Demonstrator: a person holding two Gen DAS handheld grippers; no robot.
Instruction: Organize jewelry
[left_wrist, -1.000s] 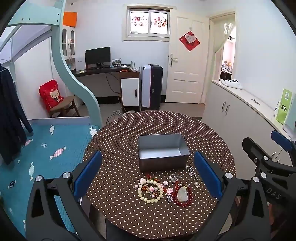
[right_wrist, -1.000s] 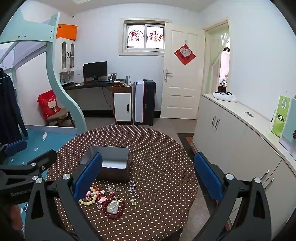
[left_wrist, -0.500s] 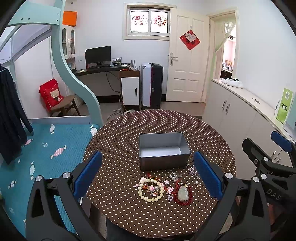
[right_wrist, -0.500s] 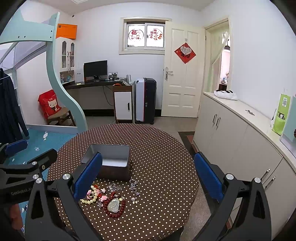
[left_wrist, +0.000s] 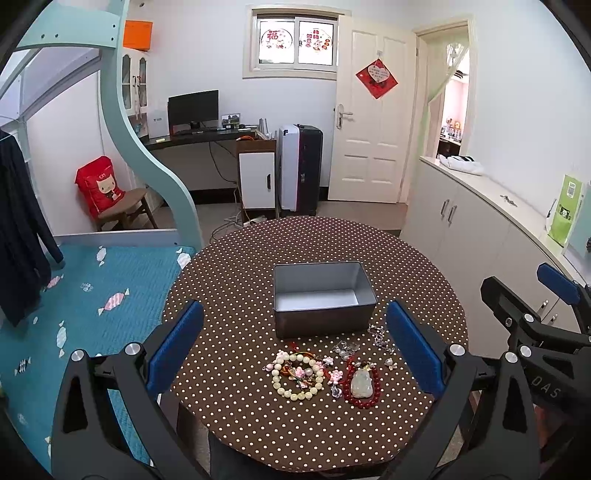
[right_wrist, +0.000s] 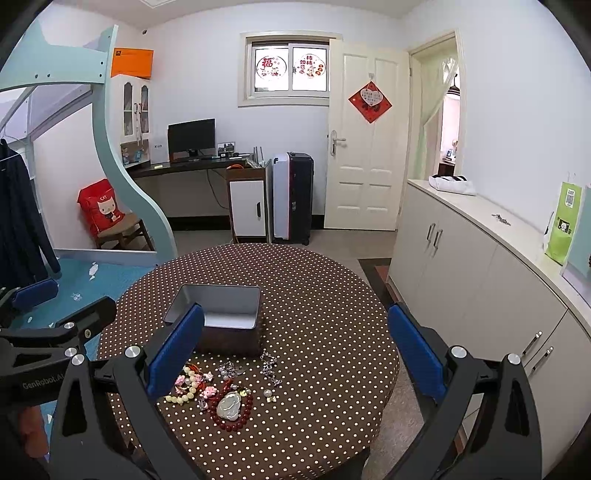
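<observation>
1. Both grippers hang above the table's near edge, jaws spread wide and empty: the left gripper (left_wrist: 295, 347) frames the jewelry, the right gripper (right_wrist: 295, 350) sits further right.
2. The cream bead bracelet (left_wrist: 297, 374) and the red bead bracelet with pale pendant (left_wrist: 362, 382) lie clustered at 6 o'clock of the empty metal tin (left_wrist: 323, 299), probably staged for short transfers.
3. The right wrist view alone shows the polka-dot table (right_wrist: 325, 295) bare toward 3 o'clock.
</observation>
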